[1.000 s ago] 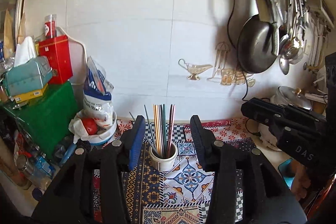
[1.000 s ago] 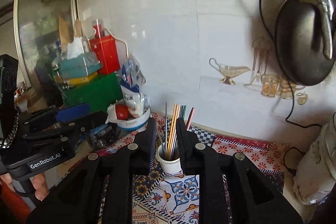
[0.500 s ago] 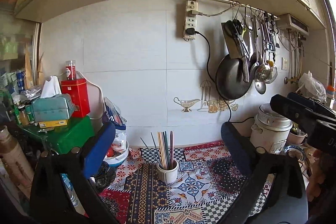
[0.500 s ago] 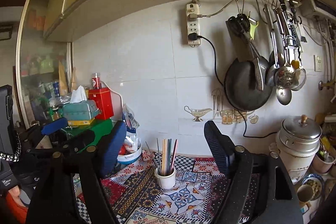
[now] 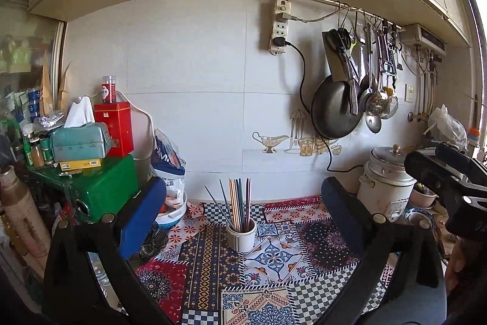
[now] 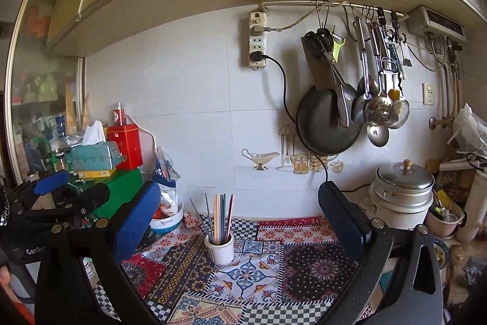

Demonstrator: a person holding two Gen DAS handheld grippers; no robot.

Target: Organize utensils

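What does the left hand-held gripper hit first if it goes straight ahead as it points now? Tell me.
Probably the white cup holding the chopsticks, centred between the open jaws of the left hand-held gripper on the patterned cloth. Nothing shows nearer, though depth is uncertain.

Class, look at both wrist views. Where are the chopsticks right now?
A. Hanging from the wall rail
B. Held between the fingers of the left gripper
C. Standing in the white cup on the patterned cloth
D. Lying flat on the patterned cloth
C: the chopsticks stand upright in the white cup on the patterned cloth, clear of both grippers.
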